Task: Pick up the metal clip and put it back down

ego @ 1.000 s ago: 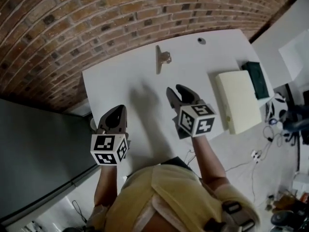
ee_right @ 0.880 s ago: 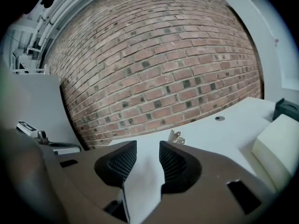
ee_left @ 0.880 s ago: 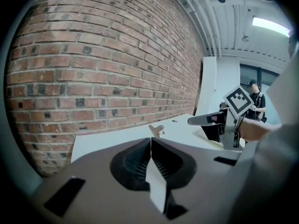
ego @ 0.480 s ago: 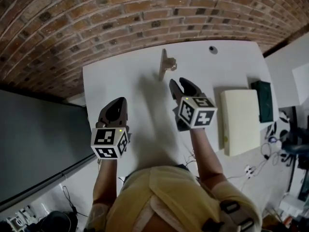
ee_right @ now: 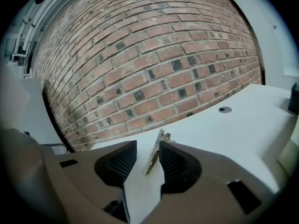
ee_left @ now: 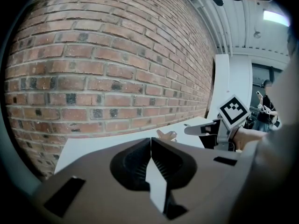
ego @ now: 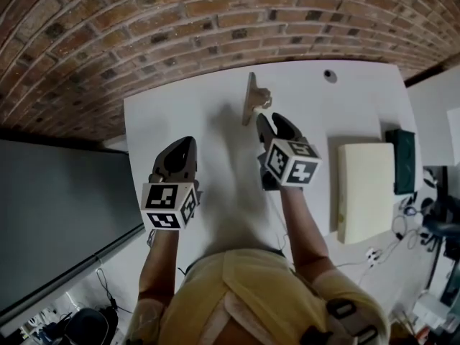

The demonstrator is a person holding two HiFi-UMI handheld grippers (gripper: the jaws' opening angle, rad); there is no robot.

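A metal clip (ego: pixel 253 99) lies on the white table (ego: pixel 187 113) near its far edge, by the brick wall. My right gripper (ego: pixel 267 123) hovers just short of it, open. In the right gripper view the clip (ee_right: pixel 155 153) shows in the gap between the two jaws, beyond the tips and untouched. My left gripper (ego: pixel 180 152) rests over the table's left part, well away from the clip, its jaws shut with nothing between them. From the left gripper view the clip (ee_left: pixel 166 135) appears small, far ahead, with the right gripper (ee_left: pixel 196 130) beside it.
A brick wall (ego: pixel 144 27) runs behind the table. A cream block (ego: pixel 366 190) and a dark green thing (ego: pixel 404 169) lie at the right end. A small round hole (ego: pixel 330 75) marks the far right of the tabletop. Cables cover the floor at right.
My right gripper has moved forward toward the clip and now sits just before it. The left gripper stays shut, moving forward only slightly.
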